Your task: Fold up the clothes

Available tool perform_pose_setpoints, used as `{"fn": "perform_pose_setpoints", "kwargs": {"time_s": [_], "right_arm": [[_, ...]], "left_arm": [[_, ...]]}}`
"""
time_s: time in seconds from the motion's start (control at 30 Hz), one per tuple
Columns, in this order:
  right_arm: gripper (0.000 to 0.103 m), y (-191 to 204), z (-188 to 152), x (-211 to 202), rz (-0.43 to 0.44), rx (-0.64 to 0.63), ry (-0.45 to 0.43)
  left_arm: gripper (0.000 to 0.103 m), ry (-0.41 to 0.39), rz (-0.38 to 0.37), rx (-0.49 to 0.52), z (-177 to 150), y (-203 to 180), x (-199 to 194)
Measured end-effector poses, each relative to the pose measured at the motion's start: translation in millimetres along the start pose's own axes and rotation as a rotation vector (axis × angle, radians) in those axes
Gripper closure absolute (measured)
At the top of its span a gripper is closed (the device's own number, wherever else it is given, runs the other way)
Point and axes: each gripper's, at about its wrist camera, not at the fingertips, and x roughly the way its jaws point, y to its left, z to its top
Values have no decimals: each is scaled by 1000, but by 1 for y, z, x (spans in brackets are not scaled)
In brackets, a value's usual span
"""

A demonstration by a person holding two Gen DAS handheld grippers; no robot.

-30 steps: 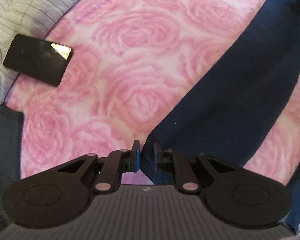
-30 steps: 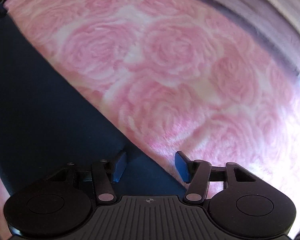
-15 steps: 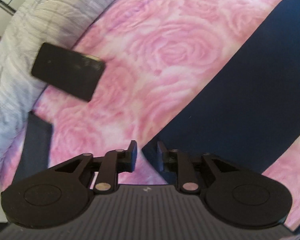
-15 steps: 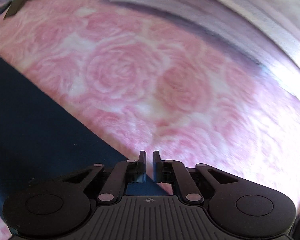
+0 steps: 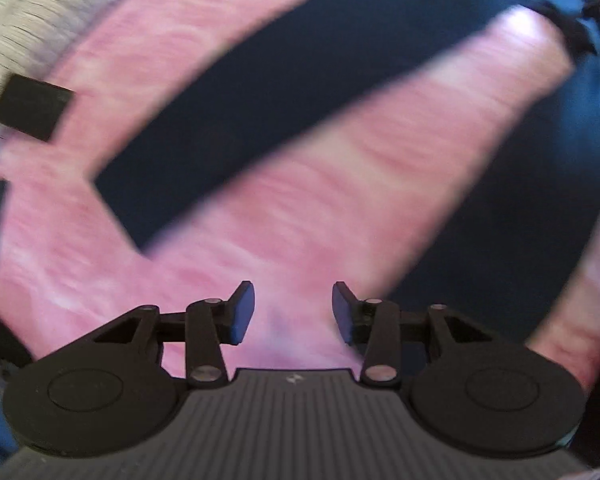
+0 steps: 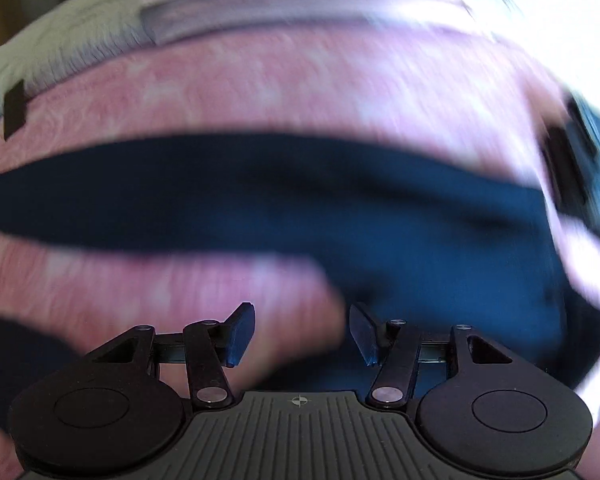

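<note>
- Over the bed, the left gripper stands with jaws apart, having just been opening; nothing lies between them, only the pink blanket below.
- The right gripper is likewise parted and empty, its jaws having just opened wider, over the meeting of pink and dark cloth.
- The dark blue garment lies spread on the blanket; in the left view one long strip runs slantwise above the jaws and a broader part fills the right side.
- In the right view the garment crosses as a wide band beyond the jaws.
- A black phone lies at the blanket's edge, by grey-white bedding.
- Both views are blurred; no writing can be read, and no container shows.
</note>
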Motion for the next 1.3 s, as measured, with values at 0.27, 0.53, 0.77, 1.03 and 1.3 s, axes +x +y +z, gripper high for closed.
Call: {"fn": "perform_pose_setpoints", "kwargs": {"time_s": [0.27, 0.53, 0.77, 1.03, 1.3], "right_arm": [[47, 11, -91, -31, 13, 265, 123], [47, 18, -106, -14, 83, 250, 174], [47, -16, -98, -15, 79, 226, 138], [47, -64, -114, 3, 88, 341, 177], [47, -81, -136, 20, 128, 594, 110]], "left_arm": [[57, 76, -64, -89, -43, -27, 18], [70, 43, -102, -392, -52, -13, 27], [93, -65, -36, -477, -58, -33, -43], [93, 100, -8, -549, -112, -71, -56], [93, 159, -51, -486, -111, -73, -29]]}}
